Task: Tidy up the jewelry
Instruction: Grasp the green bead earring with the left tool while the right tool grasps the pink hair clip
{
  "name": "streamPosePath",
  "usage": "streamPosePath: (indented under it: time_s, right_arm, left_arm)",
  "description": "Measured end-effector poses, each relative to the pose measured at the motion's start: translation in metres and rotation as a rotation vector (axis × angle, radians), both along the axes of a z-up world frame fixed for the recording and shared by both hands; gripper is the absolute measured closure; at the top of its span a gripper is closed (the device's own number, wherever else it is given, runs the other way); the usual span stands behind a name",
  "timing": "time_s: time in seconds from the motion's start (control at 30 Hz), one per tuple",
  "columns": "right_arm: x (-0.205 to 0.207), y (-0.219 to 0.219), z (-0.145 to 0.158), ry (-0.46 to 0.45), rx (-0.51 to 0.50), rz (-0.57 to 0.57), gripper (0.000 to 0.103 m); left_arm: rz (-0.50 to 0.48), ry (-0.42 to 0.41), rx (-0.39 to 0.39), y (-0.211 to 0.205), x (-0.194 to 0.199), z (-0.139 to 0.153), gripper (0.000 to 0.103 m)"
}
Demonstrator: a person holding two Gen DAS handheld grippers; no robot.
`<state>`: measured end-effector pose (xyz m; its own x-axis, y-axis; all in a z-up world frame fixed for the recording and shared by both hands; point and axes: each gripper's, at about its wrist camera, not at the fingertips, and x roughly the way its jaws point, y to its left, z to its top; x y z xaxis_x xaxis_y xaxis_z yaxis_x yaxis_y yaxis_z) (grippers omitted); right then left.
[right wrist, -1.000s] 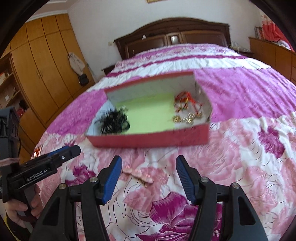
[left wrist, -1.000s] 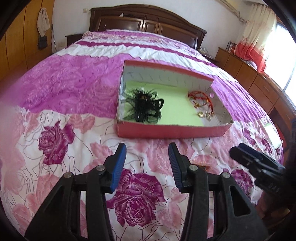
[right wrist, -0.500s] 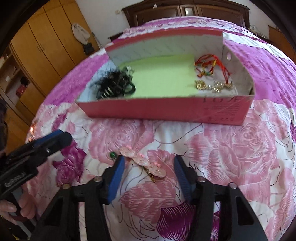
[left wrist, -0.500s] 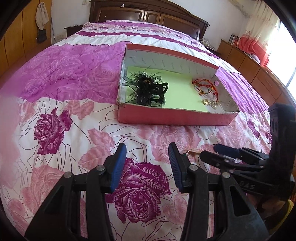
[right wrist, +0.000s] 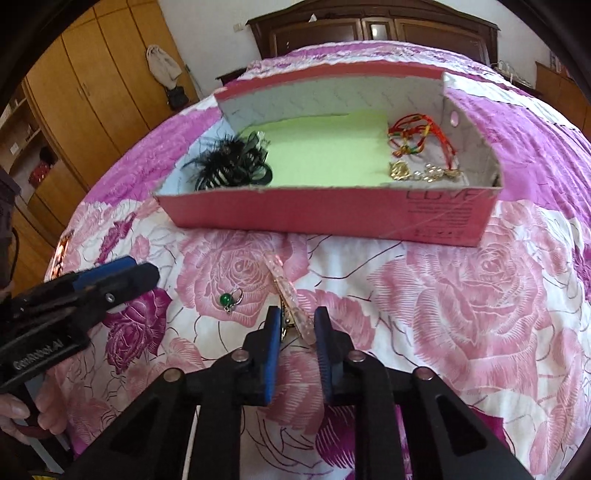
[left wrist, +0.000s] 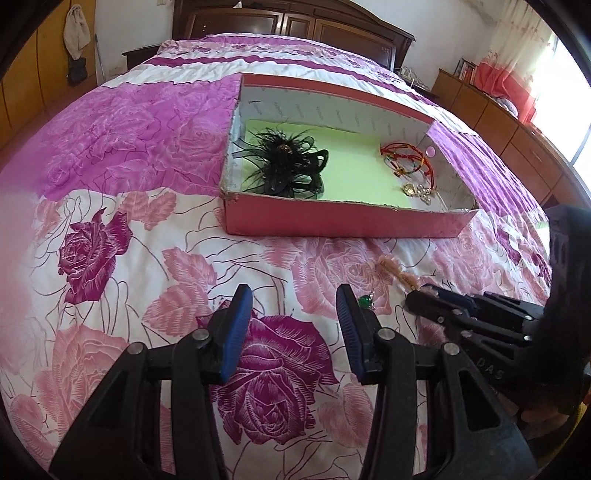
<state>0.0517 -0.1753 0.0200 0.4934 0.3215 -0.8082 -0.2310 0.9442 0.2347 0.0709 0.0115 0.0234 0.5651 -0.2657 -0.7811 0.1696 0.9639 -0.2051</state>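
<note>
A red cardboard box [right wrist: 325, 210] with a green liner sits on the bed and holds a black feather hairpiece [right wrist: 232, 166], red cord bracelets [right wrist: 417, 129] and gold jewelry [right wrist: 424, 171]. A pink hair clip [right wrist: 286, 291] lies on the quilt in front of the box. My right gripper [right wrist: 295, 325] has its jaws closed in around the clip's near end. A green bead earring [right wrist: 229, 299] lies just left of it. My left gripper [left wrist: 293, 306] is open and empty above the quilt, with the earring [left wrist: 364, 301] by its right fingertip. The box [left wrist: 343, 218] lies ahead of it.
The bed has a pink and purple rose quilt [left wrist: 110, 258]. A dark wooden headboard [right wrist: 369, 29] stands behind. Wooden wardrobes [right wrist: 85, 92] are on the left and a low dresser [left wrist: 498, 122] on the right.
My right gripper has dropped toward the quilt and narrowed its jaws around the pink hair clip. Both cameras have moved closer to the box. My left gripper stays open.
</note>
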Motion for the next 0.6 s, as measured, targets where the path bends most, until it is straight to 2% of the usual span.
streamPosePath:
  time_s: [0.33,0.53,0.6]
  right_arm:
    - [-0.016,-0.04,0.023,-0.052,0.125,-0.09,0.083]
    - [-0.027,-0.055,0.03,-0.08,0.146,-0.116,0.083]
    - [-0.029,-0.057,0.03,-0.09,0.138,-0.12,0.083]
  left_arm:
    - [-0.076,0.016,0.017,-0.029,0.003,-0.004,0.064]
    - [-0.127,0.031,0.022,-0.047,0.006,-0.01,0.065]
    - [-0.132,0.034,0.035,-0.053,0.007,-0.013,0.069]
